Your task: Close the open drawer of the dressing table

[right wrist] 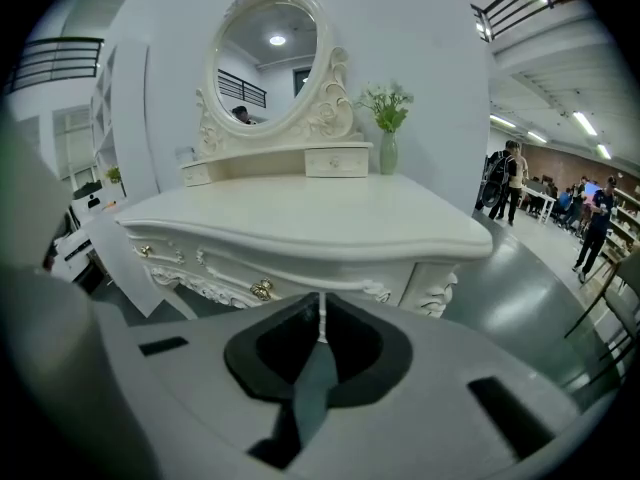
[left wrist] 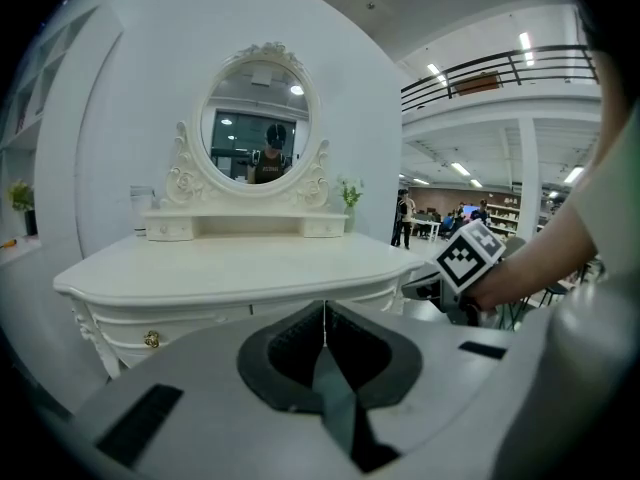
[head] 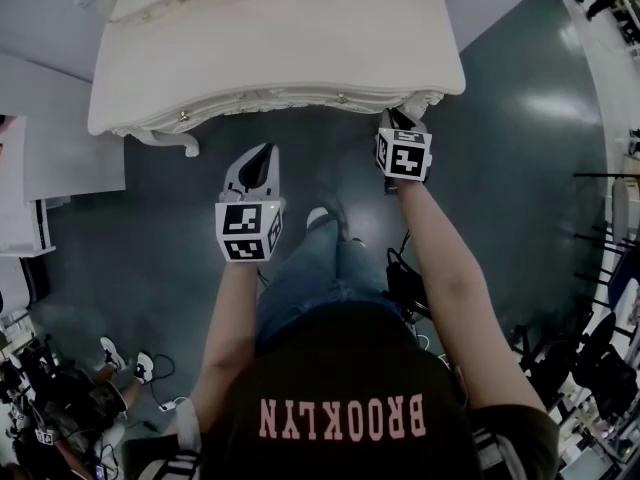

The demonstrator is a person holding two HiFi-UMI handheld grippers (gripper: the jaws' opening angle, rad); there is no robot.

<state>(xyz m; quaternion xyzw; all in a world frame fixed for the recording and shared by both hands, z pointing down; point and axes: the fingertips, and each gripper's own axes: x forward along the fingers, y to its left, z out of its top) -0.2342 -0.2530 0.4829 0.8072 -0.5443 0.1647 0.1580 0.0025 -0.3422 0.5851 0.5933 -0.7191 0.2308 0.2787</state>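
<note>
**Both grippers clenched shut, empty, right in front of the dressing table**

Arms first. In the head view both forearms reach forward and angle down. The left gripper [head: 262, 158] hangs a bit short of the table's front. The right gripper [head: 400, 120] is pushed further out, with its tips up by the right front corner. I can't tell from above whether it touches. Each gripper's own view shows its jaws pressed together with only a hairline slit and nothing caught between them.

Just beyond the right gripper's tips and a little to their left is the drawer [right wrist: 225, 276] with its gold knob [right wrist: 262, 289]. From that angle its front looks flush with the carved front of the dressing table [head: 280, 28]. The left gripper view catches only another knob, low and to the left of its own tips, plus the right gripper's marker cube [left wrist: 468, 257] off to its right.

Only the gripper views show what's further back, since the head view just gives the bare tabletop and the dark floor [head: 500, 118]. There's an oval mirror [left wrist: 255, 128] straight ahead of the left gripper, and a vase [right wrist: 388, 153] of flowers ahead and right of the right one. Beyond that there's a hall with people standing around.
</note>
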